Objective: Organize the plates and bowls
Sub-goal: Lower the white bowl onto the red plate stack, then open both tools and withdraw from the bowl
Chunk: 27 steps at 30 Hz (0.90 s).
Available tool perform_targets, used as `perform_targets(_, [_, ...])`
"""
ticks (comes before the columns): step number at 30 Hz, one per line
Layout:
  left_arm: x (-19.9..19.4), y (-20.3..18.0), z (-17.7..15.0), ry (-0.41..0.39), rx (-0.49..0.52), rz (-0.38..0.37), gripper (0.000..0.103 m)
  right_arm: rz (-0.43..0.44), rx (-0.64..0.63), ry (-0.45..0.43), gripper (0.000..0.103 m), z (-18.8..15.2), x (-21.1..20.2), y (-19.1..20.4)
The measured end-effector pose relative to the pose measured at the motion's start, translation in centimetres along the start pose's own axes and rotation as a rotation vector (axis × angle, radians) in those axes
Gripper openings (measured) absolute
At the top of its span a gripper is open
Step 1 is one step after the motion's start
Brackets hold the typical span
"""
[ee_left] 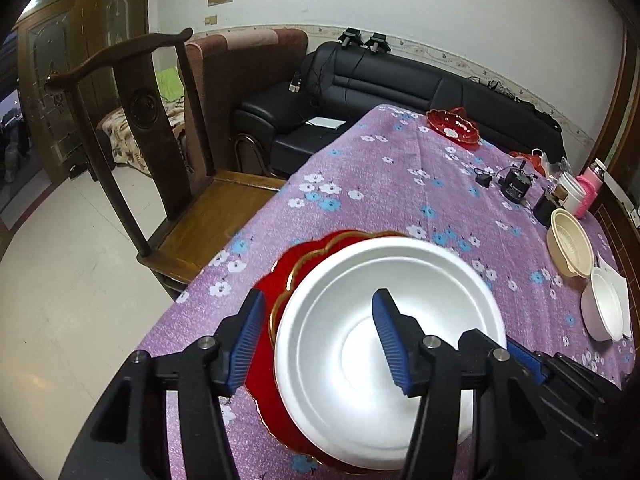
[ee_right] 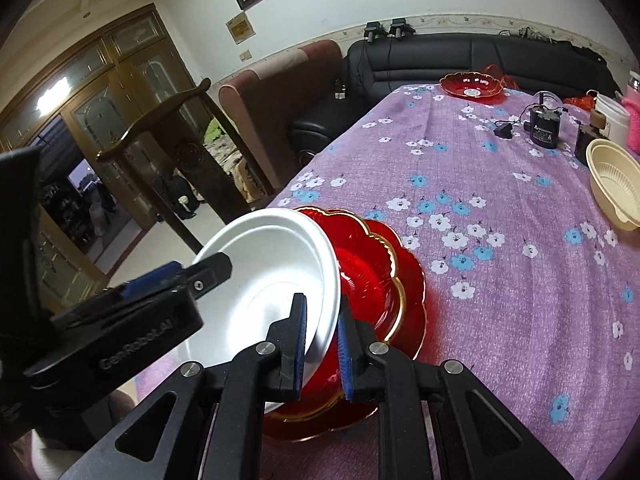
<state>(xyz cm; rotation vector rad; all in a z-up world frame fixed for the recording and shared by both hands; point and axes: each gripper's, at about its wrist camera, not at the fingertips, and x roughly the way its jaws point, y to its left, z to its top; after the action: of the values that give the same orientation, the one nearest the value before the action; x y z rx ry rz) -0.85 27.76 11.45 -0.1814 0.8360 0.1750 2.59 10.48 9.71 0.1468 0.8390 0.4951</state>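
A white plate [ee_left: 360, 312] lies tilted over a red gold-rimmed plate [ee_left: 280, 272] near the table's near left edge. My right gripper [ee_right: 322, 330] is shut on the white plate's [ee_right: 272, 264] right rim, lifting that side above the red plate [ee_right: 376, 276]. My left gripper [ee_left: 318, 314] is open, one finger outside the white plate's left rim, the other over its middle. It shows at the left of the right wrist view. A second red plate [ee_left: 454, 124] sits at the table's far end.
A purple floral cloth [ee_left: 380, 184] covers the table. A cream bowl [ee_left: 570, 246] and white bowls [ee_left: 604, 310] sit at the right, with a black charger [ee_left: 516, 184], a white cup and a pink bottle behind. A wooden chair [ee_left: 168, 160] stands left; a black sofa is behind.
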Motion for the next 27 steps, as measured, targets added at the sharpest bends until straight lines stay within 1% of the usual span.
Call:
perform_targets(3, [-0.6,0.3,0.1,-0.024,-0.018,-0.011,0.055,-0.05,-0.019,-0.036,0.017,0.2,-0.2,0.3])
perform_targets(5, [-1.1,0.6,0.1,-0.036,-0.032,-0.017,0.058,-0.07,-0.03,-0.056,0.026,0.4,-0.5,0.4])
perform_targets(7, [-1.7,0.8,0.1,-0.049,-0.046,-0.027,0.058,-0.089,-0.045,-0.087,0.045,0.4,-1.1,0.5])
perform_targets(9, [-2.6,1.1,-0.1,-0.068,-0.058,-0.039,0.06,-0.111,-0.058,-0.123,0.051,0.3,-1.9,0.7])
perform_targets(11, [-3.6,1.2,-0.3,-0.091,-0.072,-0.051,0.067,-0.121,-0.062,-0.148,0.052,0.3,-2.8,0.6])
perform_targets(13, [-4.6,1.3,-0.5,-0.112,-0.085,-0.068,0.07,-0.131,-0.056,-0.177,0.053,0.1,-4.1,0.2])
perform_targets(14, [-5.1,1.2,-0.6,-0.119,-0.09,-0.082,0.071,-0.134,-0.053,-0.187,0.054,0.0,-4.6,0.1])
perform_targets(18, [-7.1,-0.1,-1.2,-0.129,-0.081,-0.147,0.072,-0.117,0.01,-0.213,0.062,-0.6,-7.2,-1.5])
perform_targets(21, [-9.0,-2.0,-1.6,-0.134,-0.04,-0.209,0.074,-0.109,0.074,-0.207,0.062,-1.3,-8.8,-3.3])
perform_targets(23, [-10.6,-3.6,-1.9,-0.138,0.004,-0.263,0.081,-0.114,0.103,-0.202,0.062,-2.0,-10.0,-4.6])
perform_targets(25, [-12.3,-5.5,-2.2,-0.145,0.059,-0.305,0.085,-0.128,0.122,-0.203,0.062,-2.5,-11.3,-5.6])
perform_targets(27, [-14.0,-7.2,-2.4,-0.146,0.104,-0.357,0.087,-0.137,0.138,-0.208,0.062,-3.3,-12.7,-6.8])
